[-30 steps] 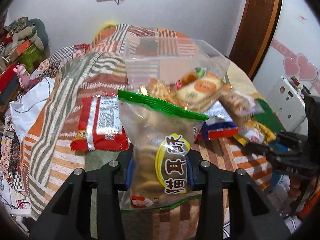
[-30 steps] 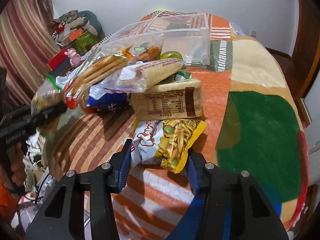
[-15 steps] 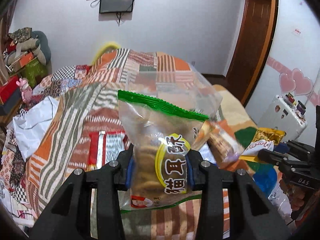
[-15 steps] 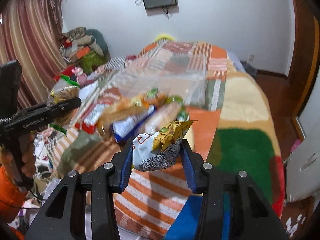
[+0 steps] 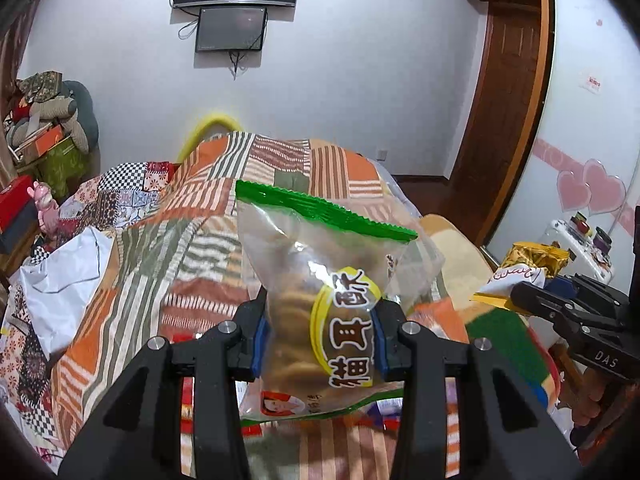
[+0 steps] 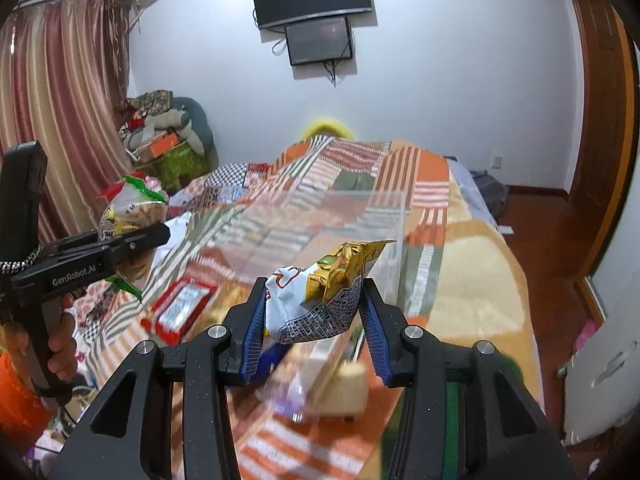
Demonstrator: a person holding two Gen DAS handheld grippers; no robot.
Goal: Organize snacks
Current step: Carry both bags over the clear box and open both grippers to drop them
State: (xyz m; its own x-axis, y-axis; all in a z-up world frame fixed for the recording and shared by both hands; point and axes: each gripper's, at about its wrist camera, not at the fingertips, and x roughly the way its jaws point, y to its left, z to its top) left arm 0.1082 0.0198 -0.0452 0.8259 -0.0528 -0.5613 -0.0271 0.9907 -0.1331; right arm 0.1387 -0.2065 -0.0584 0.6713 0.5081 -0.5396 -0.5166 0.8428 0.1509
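My left gripper (image 5: 320, 336) is shut on a clear cookie bag with a green top strip (image 5: 316, 288) and holds it upright above the bed. My right gripper (image 6: 314, 320) is shut on a white and gold snack packet (image 6: 320, 296), lifted above the bed. A clear plastic box (image 6: 320, 224) stands on the patchwork blanket (image 6: 400, 168) beyond the packet. Each gripper shows in the other's view: the right one with its packet (image 5: 524, 268), the left one with its bag (image 6: 132, 208). More snack packs lie blurred on the bed, among them a red one (image 6: 180, 308).
The bed's right edge drops to a wooden floor (image 6: 540, 216). A pile of cushions and boxes (image 5: 44, 128) sits at the far left. A white cloth (image 5: 60, 276) lies on the bed's left side. A white appliance (image 5: 576, 248) stands at the right.
Both grippers have risen and tilted up with their packs, so the snack pile has dropped low in view. The right gripper lifted the white and gold packet off the blanket.
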